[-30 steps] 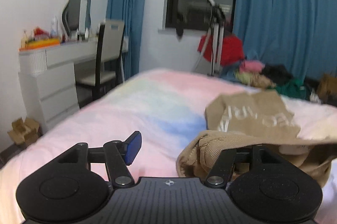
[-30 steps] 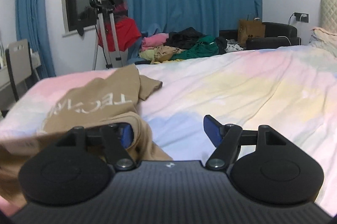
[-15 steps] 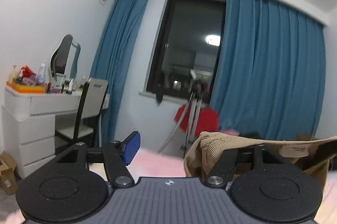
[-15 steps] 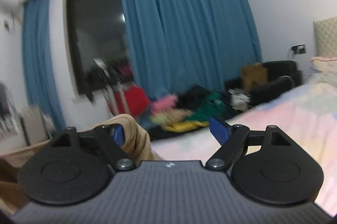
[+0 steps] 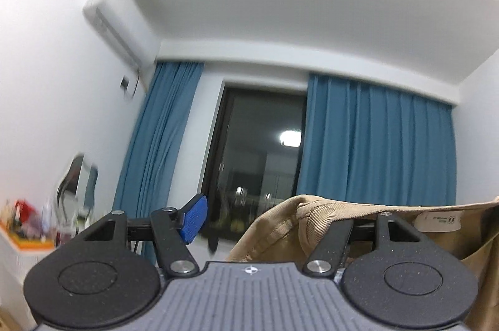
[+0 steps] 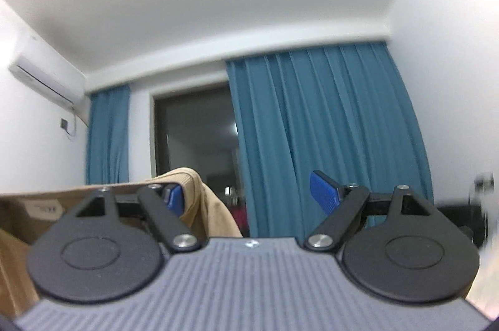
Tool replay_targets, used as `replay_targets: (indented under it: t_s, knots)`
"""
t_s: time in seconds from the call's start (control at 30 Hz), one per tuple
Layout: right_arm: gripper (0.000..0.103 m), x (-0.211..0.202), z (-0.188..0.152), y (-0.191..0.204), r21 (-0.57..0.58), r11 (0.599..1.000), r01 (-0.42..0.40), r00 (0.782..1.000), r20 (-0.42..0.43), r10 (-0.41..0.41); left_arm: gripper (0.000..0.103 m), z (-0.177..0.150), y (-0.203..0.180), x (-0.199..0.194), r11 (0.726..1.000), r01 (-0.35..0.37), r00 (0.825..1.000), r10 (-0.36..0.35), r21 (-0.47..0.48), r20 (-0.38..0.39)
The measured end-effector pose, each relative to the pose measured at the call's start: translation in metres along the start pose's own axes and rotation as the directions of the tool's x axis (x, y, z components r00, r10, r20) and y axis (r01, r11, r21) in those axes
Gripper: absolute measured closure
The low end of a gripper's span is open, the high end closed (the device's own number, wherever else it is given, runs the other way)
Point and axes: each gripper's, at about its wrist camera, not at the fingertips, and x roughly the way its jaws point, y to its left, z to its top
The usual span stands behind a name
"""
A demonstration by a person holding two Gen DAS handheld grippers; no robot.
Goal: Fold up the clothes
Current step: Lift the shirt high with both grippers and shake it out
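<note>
A tan garment hangs over the right finger of my left gripper, with its white neck label showing. The same tan garment hangs over the left finger of my right gripper. Both grippers stand wide open, with the cloth hooked on one finger each, and point up at the wall and ceiling. The blue pads on the free fingers are bare. The rest of the garment hangs below, out of view.
Blue curtains flank a dark window. An air conditioner sits high on the left wall. A dresser with a mirror is at lower left. The bed is out of view.
Both grippers have lifted and tilted up with the tan garment. The bed and the clothes pile have dropped out of view. The ceiling now fills the top.
</note>
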Motion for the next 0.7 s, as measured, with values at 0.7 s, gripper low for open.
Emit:
replay_targets:
  t_s: [0.7]
  knots:
    - [0.021, 0.104, -0.077, 0.012, -0.129, 0.991, 0.024, 0.971, -0.233, -0.054, 0.029, -0.097, 0.018, 0.166, 0.998, -0.023, 0.978, 0.033, 0.053, -0.205]
